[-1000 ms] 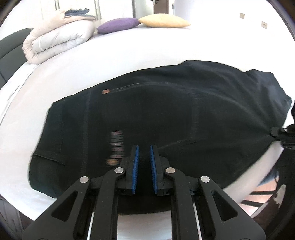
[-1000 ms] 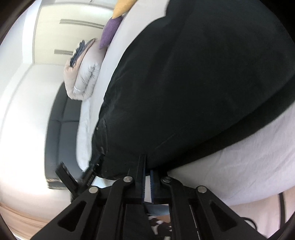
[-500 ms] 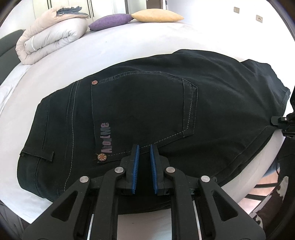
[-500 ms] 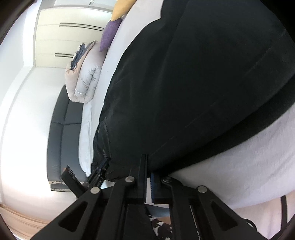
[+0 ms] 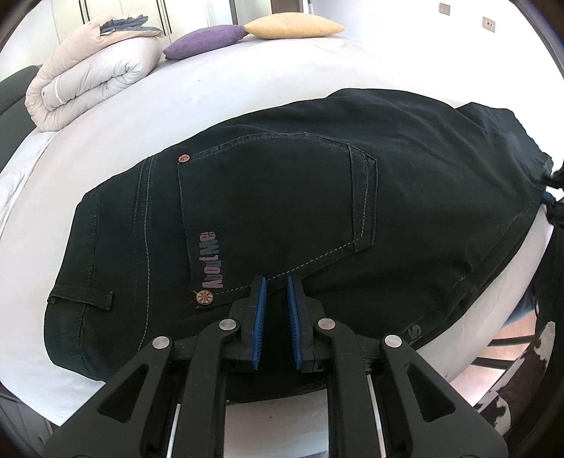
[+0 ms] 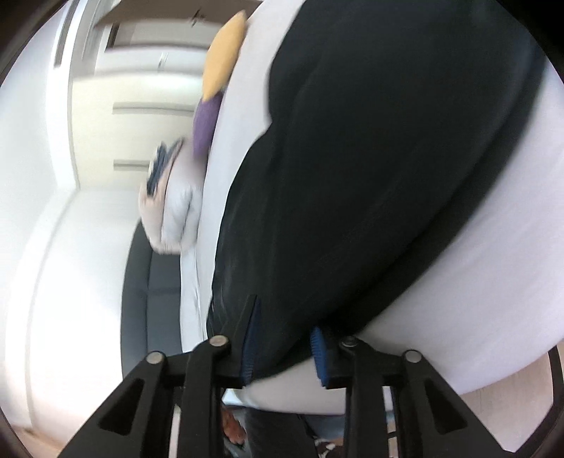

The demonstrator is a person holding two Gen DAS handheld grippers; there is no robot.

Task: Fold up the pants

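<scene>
Black jeans lie folded on the white bed, back pocket up, with a grey logo and copper rivets. My left gripper hovers over the near edge of the jeans, just below the pocket; its blue pads stand a small gap apart with nothing between them. My right gripper is open, its fingers spread on either side of the jeans' edge near the bed's side. The right gripper also shows at the far right of the left wrist view.
A rolled beige and grey duvet lies at the far left of the bed. A purple cushion and a yellow cushion lie at the head. A dark sofa stands beside the bed. Wooden floor lies below the bed edge.
My right gripper has opened and let go of the jeans' edge, and its view has swung. The left gripper has drawn back slightly; the jeans now lie flat.
</scene>
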